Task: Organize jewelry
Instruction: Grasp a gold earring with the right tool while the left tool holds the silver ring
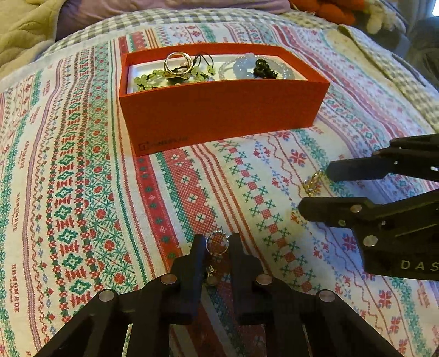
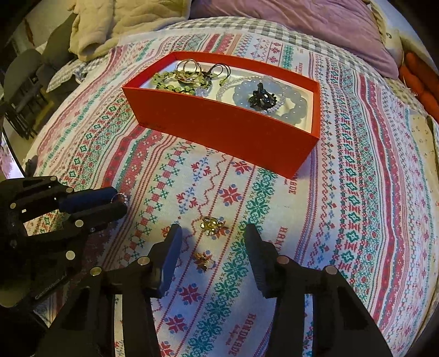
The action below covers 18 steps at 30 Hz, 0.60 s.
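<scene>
An open red box (image 1: 219, 109) sits on the patterned bedspread and holds green bead bracelets (image 1: 148, 79), gold rings (image 1: 177, 64), a pale blue bead bracelet (image 2: 288, 96) and a dark ornament (image 2: 262, 98). My left gripper (image 1: 216, 244) is shut on a small silver ring (image 1: 217, 243); it also shows in the right wrist view (image 2: 120, 201). My right gripper (image 2: 212, 239) is open above two gold pieces (image 2: 212, 223) (image 2: 203, 259) on the bedspread. It enters the left wrist view (image 1: 315, 189) from the right, with a gold piece (image 1: 312, 182) between its fingers.
The bedspread (image 2: 356, 219) covers a rounded bed surface. A beige blanket (image 2: 123, 22) and a purple pillow (image 2: 301, 24) lie behind the box. Orange fabric (image 2: 419, 82) lies at the far right. Dark furniture (image 2: 22, 90) stands off the left edge.
</scene>
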Each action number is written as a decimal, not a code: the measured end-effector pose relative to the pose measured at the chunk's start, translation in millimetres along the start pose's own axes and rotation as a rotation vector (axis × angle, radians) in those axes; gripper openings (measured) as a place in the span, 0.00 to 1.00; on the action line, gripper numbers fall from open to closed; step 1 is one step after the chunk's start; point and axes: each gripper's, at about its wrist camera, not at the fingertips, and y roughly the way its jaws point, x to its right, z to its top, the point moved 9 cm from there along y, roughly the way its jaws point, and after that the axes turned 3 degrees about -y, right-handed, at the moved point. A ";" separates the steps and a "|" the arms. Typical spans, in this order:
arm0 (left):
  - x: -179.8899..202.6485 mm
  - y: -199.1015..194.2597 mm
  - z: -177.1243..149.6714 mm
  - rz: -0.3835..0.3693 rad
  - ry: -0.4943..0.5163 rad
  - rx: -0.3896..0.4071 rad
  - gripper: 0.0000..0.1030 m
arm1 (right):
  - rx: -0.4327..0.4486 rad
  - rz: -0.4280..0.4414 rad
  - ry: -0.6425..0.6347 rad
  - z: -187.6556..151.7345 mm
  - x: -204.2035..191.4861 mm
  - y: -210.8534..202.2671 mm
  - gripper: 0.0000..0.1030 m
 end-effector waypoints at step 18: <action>-8.2 -6.1 7.3 0.001 -0.034 0.008 0.11 | 0.000 0.027 -0.007 6.8 -0.2 0.3 0.09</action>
